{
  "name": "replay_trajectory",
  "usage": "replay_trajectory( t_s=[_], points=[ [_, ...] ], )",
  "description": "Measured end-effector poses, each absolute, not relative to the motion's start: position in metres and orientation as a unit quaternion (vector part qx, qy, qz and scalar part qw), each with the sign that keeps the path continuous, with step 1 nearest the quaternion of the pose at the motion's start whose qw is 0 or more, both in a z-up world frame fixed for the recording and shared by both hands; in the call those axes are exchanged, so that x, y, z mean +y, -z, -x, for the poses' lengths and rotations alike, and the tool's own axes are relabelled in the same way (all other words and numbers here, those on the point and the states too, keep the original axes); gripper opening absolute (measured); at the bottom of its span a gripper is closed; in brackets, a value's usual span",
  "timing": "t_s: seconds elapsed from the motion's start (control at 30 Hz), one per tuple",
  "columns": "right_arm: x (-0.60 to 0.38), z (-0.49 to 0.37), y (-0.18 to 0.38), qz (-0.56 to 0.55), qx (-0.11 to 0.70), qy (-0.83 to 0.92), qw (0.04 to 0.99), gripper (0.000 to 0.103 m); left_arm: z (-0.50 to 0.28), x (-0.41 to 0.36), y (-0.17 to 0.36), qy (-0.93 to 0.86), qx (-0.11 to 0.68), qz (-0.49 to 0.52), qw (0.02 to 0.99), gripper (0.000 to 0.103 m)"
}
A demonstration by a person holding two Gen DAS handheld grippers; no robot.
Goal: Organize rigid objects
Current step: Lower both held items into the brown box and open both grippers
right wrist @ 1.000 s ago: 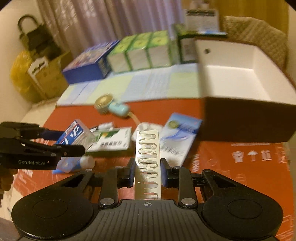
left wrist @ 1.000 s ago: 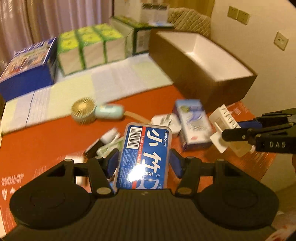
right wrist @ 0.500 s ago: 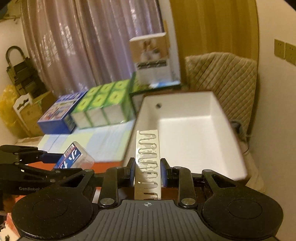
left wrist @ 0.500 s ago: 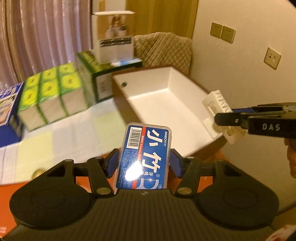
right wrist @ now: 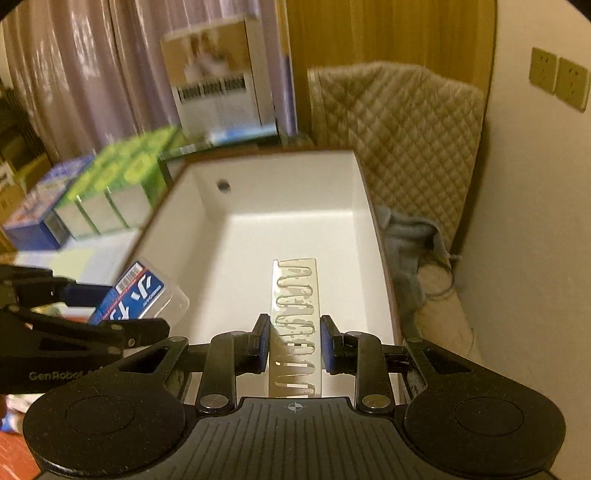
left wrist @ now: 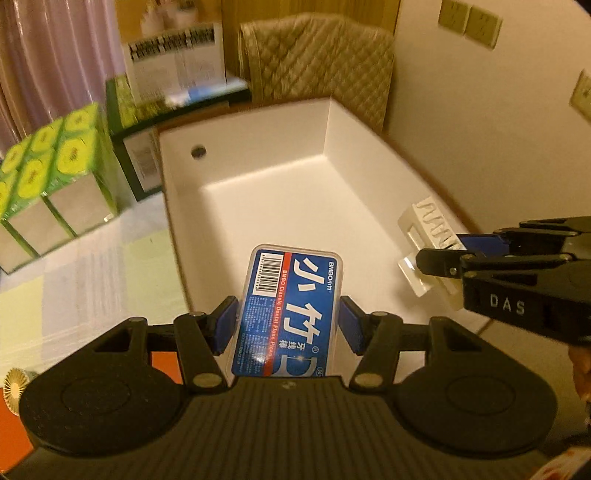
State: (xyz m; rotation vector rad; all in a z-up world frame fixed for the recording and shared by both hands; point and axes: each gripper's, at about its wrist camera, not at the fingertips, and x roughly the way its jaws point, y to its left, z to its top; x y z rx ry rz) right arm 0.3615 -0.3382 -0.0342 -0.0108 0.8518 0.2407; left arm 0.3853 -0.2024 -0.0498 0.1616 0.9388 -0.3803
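Floss pick box [left wrist: 291,314] clamped between my left fingers [left wrist: 225,325], label up. White slotted rack [right wrist: 295,328] clamped edge-on between my right fingers [right wrist: 260,343]. Both held above the white bin [left wrist: 258,162], ahead of the fingers and beneath them. Green cartons [left wrist: 51,177] left of bin.

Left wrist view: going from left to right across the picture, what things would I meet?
Green and yellow cartons → blue dental floss pick box held in the left gripper → white slotted plastic piece held in the right gripper → wall sockets.
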Motion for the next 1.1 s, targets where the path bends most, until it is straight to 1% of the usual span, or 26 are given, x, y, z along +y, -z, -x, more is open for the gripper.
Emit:
replay_trajectory(
  t_s=[0.2, 0.43, 0.5, 0.57, 0.63, 0.77, 1.1],
  points=[
    [-0.342, -0.376, 0.062, 0.030, 0.448, -0.119, 0.886, 0.025, -0.397, -0.212, 0.071, 0.173, 0.470, -0.094, 0.860, 0.055],
    [-0.339, -0.379, 0.070, 0.051, 0.445, -0.118, 0.886, 0.025, -0.400, -0.216, 0.079, 0.183, 0.465, -0.109, 0.859, 0.057],
    [-0.341, -0.381, 0.069, 0.044, 0.448, -0.116, 0.885, 0.033, -0.399, -0.215, 0.078, 0.186, 0.464, -0.106, 0.859, 0.060],
    [-0.346, -0.379, 0.067, 0.027, 0.446, -0.119, 0.886, 0.052, -0.397, -0.213, 0.076, 0.189, 0.463, -0.103, 0.860, 0.061],
    [-0.347, -0.376, 0.063, 0.019, 0.439, -0.120, 0.890, 0.058, -0.396, -0.211, 0.075, 0.192, 0.463, -0.100, 0.860, 0.062],
    [-0.347, -0.373, 0.056, 0.013, 0.438, -0.124, 0.890, 0.061, -0.393, -0.205, 0.072, 0.191, 0.463, -0.092, 0.861, 0.062],
    [-0.354, -0.356, 0.043, -0.021, 0.429, -0.128, 0.894, 0.062, -0.375, -0.185, 0.047, 0.182, 0.449, -0.058, 0.873, 0.062]
  ],
)
